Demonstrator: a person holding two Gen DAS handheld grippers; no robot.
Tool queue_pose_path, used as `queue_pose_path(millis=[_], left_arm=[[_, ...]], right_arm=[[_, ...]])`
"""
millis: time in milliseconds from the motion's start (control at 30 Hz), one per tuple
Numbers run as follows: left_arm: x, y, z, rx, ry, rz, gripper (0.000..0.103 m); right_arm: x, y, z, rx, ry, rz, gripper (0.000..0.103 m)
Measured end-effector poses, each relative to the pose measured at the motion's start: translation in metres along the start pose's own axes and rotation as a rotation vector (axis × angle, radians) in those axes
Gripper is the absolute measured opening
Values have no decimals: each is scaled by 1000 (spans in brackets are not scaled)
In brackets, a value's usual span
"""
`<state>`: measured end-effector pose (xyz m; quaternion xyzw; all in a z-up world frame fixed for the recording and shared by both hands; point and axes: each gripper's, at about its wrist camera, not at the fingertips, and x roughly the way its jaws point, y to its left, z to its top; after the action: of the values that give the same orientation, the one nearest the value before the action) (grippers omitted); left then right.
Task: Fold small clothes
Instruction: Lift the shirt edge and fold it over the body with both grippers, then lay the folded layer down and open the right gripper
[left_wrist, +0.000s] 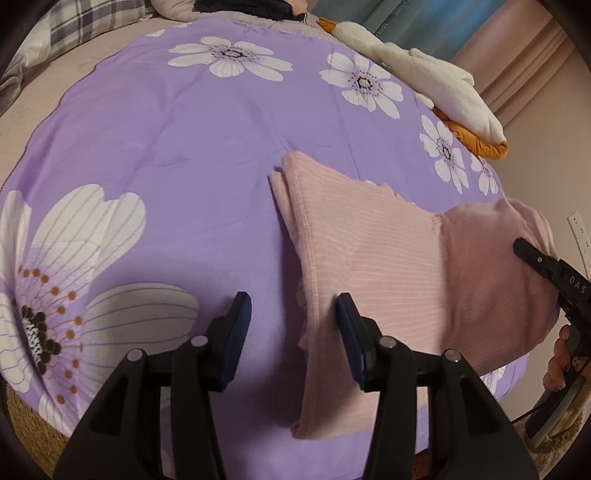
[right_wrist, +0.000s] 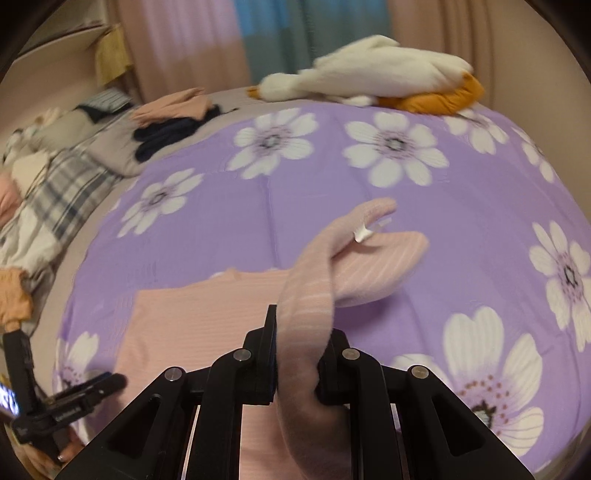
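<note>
— Filling most of both views: purple floral bedsheet (left_wrist: 184, 147), printed with large white daisies.

— Across the lower right of the left wrist view: pink striped garment (left_wrist: 369, 266), spread partly flat on the sheet, near end lifted off the bed at far right.

— At the upper right of that view, on the sheet's far edge: white plush goose (left_wrist: 436, 81) with orange feet. Blurred pile of pink and dark clothes (right_wrist: 173, 110) at upper left of the right wrist view.

— Bottom centre, left wrist view: left gripper (left_wrist: 293, 336), jaws well apart, hovering over the garment's left hem, gripping nothing.

— Bottom centre, right wrist view: right gripper (right_wrist: 299, 350), clamped on a raised fold of the pink cloth, white label dangling beyond.
</note>
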<state>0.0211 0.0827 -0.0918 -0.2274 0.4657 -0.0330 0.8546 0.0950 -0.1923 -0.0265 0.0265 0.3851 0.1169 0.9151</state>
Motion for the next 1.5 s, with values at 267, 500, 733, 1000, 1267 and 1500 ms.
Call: queue_pose_path(millis=[267,500,733,1000,1267,1500], left_arm=[[-17,10,-1,-30,-32,1,48],[-21,12,-2,-31,-34,8,48],[-22,8,-1,-20,-35,6,48],[-33,-10,9,21,-66,-54,53],[-6,-41,19,85,56,-171,57],[31,-64,35,105,164,-212,65]], right_arm=[[25,56,-7,-90,71,109,17],[65,80,-27,-63,202,206,17],[76,79,-42,-20,250,266,23],[31,72,-34,9,187,435,52],[14,34,-40,72,130,288,56],[19,3,-60,153,171,255,56]])
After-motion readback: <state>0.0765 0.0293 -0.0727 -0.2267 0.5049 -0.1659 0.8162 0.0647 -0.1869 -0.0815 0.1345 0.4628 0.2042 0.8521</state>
